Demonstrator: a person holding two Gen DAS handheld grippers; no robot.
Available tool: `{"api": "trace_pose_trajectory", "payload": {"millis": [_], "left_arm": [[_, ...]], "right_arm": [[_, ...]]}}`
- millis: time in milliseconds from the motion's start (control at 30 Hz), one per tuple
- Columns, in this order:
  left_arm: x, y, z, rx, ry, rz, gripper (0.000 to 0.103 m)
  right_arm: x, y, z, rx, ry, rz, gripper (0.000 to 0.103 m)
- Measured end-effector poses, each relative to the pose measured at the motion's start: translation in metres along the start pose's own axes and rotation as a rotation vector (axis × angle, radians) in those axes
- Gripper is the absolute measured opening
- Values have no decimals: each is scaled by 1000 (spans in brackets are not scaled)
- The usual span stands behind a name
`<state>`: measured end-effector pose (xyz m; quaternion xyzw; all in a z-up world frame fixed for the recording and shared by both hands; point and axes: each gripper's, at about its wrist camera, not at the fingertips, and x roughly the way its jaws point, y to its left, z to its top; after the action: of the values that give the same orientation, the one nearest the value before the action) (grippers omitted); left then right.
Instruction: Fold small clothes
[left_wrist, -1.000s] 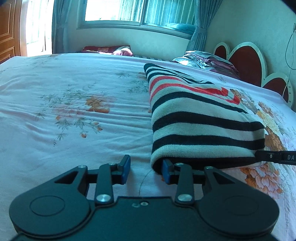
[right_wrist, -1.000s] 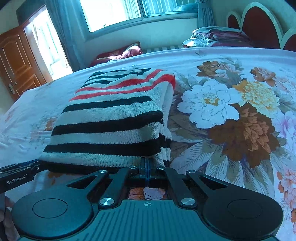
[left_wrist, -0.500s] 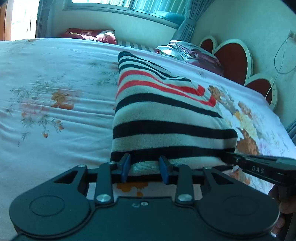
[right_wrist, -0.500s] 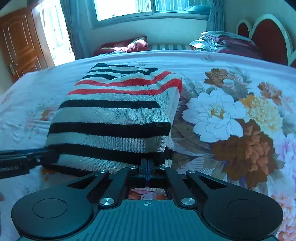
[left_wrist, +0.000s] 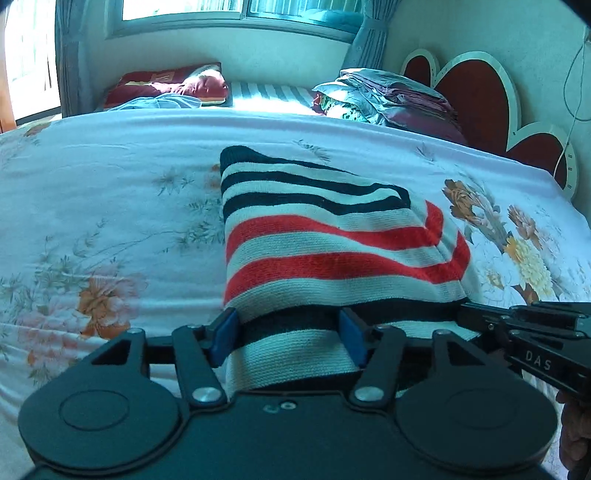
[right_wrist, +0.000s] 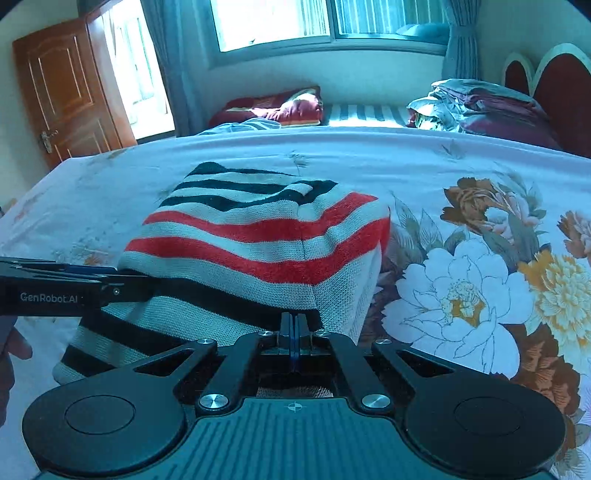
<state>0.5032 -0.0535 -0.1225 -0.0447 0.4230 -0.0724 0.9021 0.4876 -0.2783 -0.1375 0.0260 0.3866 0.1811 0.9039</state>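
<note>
A striped knit sweater (left_wrist: 332, 236), black, white and red, lies on the floral bedsheet (left_wrist: 110, 192), its near end raised off the bed. That near edge runs flat between the blue pads (left_wrist: 224, 332) of my left gripper (left_wrist: 288, 332), whose jaws are opening and no longer pinch it. In the right wrist view my right gripper (right_wrist: 293, 326) is shut on the sweater (right_wrist: 258, 236) at its near right edge. Each gripper shows in the other's view: the right gripper (left_wrist: 476, 314) at the sweater's right corner, the left gripper (right_wrist: 140, 284) at its left side.
Folded bedding (left_wrist: 391, 96) is stacked at the far right by the red heart-shaped headboard (left_wrist: 476, 96). A red pillow (left_wrist: 173, 81) lies under the window. A wooden door (right_wrist: 70, 92) stands at the far left. A hand (right_wrist: 11, 347) shows at the left edge.
Both grippers have moved forward over the bed and the sweater's near end has lifted with them. The left jaws, which had the hem between them, now stand wider. The right gripper stays shut.
</note>
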Motion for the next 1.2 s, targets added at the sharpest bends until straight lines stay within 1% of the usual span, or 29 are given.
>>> {"api": "trace_pose_trajectory", "payload": {"millis": [33,100,133,167,200,233,267,400,600,700,767,800,833,900,967,1100,1133,1200], "left_arm": [[-4,2,1,1,-5,-4,59],[-14,2,1,25,-46,22,65],[-16,1,2,40,-62,60,83],[-16,1,3,52,-70,85,93],[-14,2,3,59,-69,92,93],[-11,3,5,60,-53,94,94],[-8,4,6,58,-43,90,96],[-2,7,10,50,-33,81,97],[2,12,13,45,-3,48,97],[5,20,17,9,28,-9,93],[9,29,18,-38,55,-74,86],[11,34,19,-61,72,-101,86],[14,39,19,-90,92,-134,84],[21,49,19,-141,128,-187,84],[30,54,19,-161,165,-207,89],[45,60,19,-224,192,-260,90],[46,58,20,-221,191,-262,90],[49,52,23,-206,188,-268,82]], "right_arm": [[-3,-2,1,-1,0,13,0],[-14,-14,2,60,-30,45,0],[-18,-23,3,102,-54,50,0],[-20,-31,4,141,-67,55,9],[-20,-40,5,181,-71,50,54],[-20,-48,6,219,-89,65,84],[-21,-55,7,248,-102,92,84],[-8,-71,12,303,-24,166,84],[14,-92,3,417,76,276,84],[17,-99,1,455,90,312,84],[18,-106,3,497,98,359,84],[19,-109,3,516,106,381,84],[19,-112,3,527,113,389,84],[20,-114,3,537,131,399,84],[23,-113,7,536,155,397,84],[34,-106,20,536,187,420,84],[36,-101,23,519,186,418,83],[37,-85,29,423,169,370,82]]}}
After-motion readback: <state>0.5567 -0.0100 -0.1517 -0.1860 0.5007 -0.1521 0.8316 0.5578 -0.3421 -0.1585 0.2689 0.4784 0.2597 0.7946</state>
